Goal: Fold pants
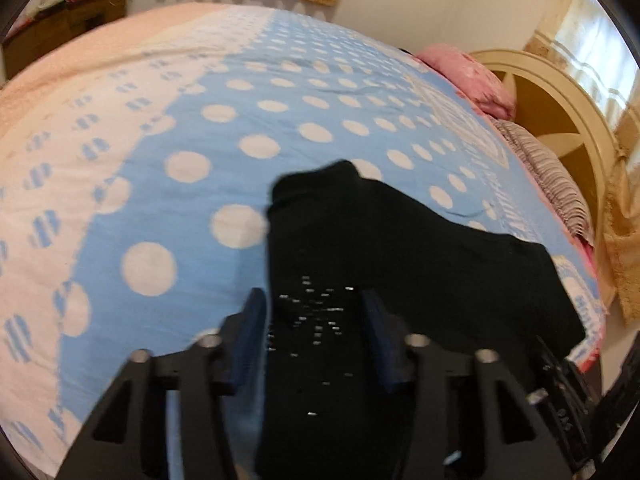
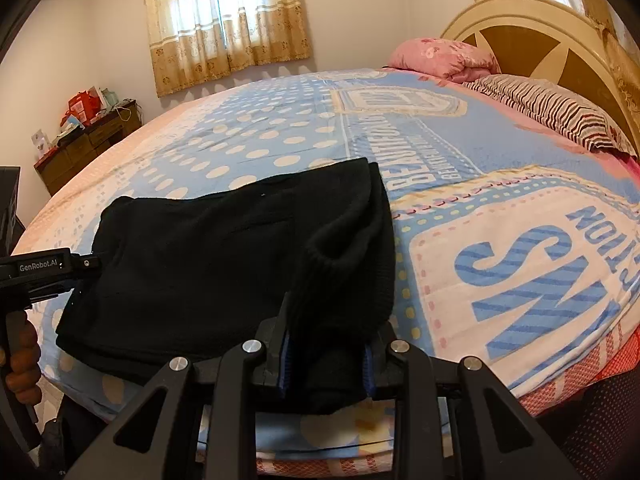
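Note:
The black pants (image 2: pixel 224 256) lie folded into a wide dark block on the blue dotted bedspread (image 2: pixel 280 136) near the bed's front edge. My right gripper (image 2: pixel 326 344) is shut on the right end of the pants, a ribbed cuff or waistband bunched between its blue pads (image 2: pixel 285 360). My left gripper (image 1: pixel 314 312) is shut on the left end of the pants (image 1: pixel 400 248), with black cloth filling the gap between its pads. The left gripper also shows at the left edge of the right wrist view (image 2: pixel 86 266), touching the pants' left corner.
A pink pillow (image 2: pixel 444 58) and a striped pillow (image 2: pixel 552 108) lie by the cream headboard (image 2: pixel 532 24). A wooden dresser (image 2: pixel 88 140) with clutter stands at the far left wall. Curtained windows (image 2: pixel 228 20) are behind the bed.

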Demonstrator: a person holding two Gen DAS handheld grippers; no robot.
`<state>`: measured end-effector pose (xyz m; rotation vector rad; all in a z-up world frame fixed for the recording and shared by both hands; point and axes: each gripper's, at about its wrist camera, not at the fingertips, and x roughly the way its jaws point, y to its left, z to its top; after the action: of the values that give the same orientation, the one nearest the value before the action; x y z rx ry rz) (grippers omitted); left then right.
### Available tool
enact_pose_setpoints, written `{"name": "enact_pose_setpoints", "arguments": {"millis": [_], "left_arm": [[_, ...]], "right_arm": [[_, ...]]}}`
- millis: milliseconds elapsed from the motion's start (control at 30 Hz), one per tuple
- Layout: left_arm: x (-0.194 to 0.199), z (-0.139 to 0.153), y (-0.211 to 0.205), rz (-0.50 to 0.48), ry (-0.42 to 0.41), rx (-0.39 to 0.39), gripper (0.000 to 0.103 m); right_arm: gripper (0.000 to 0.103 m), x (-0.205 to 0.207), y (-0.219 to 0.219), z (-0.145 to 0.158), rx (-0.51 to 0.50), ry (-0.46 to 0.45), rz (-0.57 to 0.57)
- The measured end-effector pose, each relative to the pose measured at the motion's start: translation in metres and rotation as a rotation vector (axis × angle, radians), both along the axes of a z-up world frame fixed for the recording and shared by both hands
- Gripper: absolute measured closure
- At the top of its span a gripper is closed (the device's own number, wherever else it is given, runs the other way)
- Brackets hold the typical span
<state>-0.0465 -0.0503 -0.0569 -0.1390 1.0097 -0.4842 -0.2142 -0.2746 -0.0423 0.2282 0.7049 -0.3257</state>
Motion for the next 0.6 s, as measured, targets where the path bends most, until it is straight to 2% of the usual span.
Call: {"name": "enact_pose_setpoints", "arguments": {"millis": [200, 333, 400, 600], "left_arm": [[0.001, -0.001, 0.003, 0.017, 0.014, -0.031, 0.056], [0.0, -0.001, 0.002, 0.029, 0.007, -0.024, 0.056], [0.0, 0.001, -0.001, 0.013, -0.008, -0.012, 0.082], [-0.003, 0.013, -0.001, 0.011, -0.051, 0.004, 0.088]], "right_arm": [[0.075, 0.0, 0.0, 0.0, 0.011, 0.001, -0.006], [0.075, 0.001, 0.004, 0.004, -0.004, -0.001, -0.004], [0.075, 0.0, 0.006, 0.008, -0.017, -0.006, 0.0], [0.075, 0.0, 0.021, 0.023, -0.089, -0.035, 0.016]]}}
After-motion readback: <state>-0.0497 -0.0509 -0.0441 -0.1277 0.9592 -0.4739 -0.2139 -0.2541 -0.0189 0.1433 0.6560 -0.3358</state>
